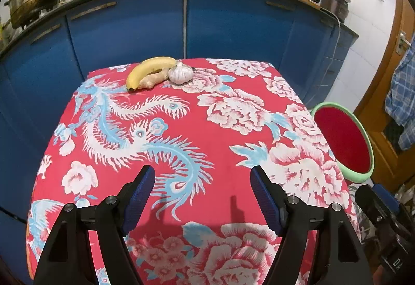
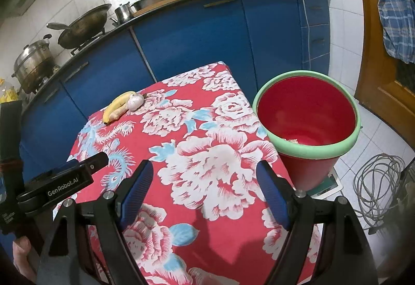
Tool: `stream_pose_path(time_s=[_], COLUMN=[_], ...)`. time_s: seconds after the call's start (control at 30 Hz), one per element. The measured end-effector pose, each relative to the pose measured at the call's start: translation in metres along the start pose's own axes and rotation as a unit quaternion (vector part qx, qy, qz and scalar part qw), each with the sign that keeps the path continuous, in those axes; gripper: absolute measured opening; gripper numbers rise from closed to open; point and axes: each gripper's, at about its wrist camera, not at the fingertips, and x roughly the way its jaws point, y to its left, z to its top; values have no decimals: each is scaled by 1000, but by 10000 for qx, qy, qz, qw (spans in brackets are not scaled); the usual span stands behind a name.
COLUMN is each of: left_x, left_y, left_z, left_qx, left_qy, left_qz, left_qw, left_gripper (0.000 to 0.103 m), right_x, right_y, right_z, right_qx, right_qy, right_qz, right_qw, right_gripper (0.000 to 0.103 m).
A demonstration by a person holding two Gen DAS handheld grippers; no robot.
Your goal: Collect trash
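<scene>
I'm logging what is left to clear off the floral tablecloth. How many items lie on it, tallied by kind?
banana: 1
ginger root: 1
garlic bulb: 1
Total: 3, all in a tight cluster at the far end of the tablecloth. Both grippers' jaws are open and hold nothing.

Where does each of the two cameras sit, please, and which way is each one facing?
Left wrist: sits on the left tongs, facing forward over the floral table toward the banana, garlic and blue cabinets; both its open fingers show, plus part of the other device at right.
Right wrist: sits on the right tongs, facing the same table, with the red bucket beside it at right; its open fingers and the left device show.
Shared: table, banana, garlic, bucket, cabinets.
</scene>
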Motion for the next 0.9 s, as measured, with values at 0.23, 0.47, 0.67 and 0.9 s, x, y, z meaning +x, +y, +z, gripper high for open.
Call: stream_pose_path(time_s=[0.23,0.47,0.67,0.9], left_x=[-7,-12,-12,-15], left_y=[4,8,9,11], left_z=[-2,-5,-6,-6], left_qx=[-53,-101,-105,-115], left_qy=[-100,-146,-152,-136], left_qz=[-12,9,14,33], left_qw=[9999,9998,9998,9998], left_gripper=[77,77,77,77], right_x=[-5,-8,-9,-10], right_y=[4,7,8,7], right_z=[-1,-2,-3,-3], right_qx=[-23,-55,-46,-53], right_qy=[-49,-63,-63,-63], right_qz=[-12,-1,-5,1], right_qw=[10000,10000,10000,10000], right_gripper=[81,81,81,81])
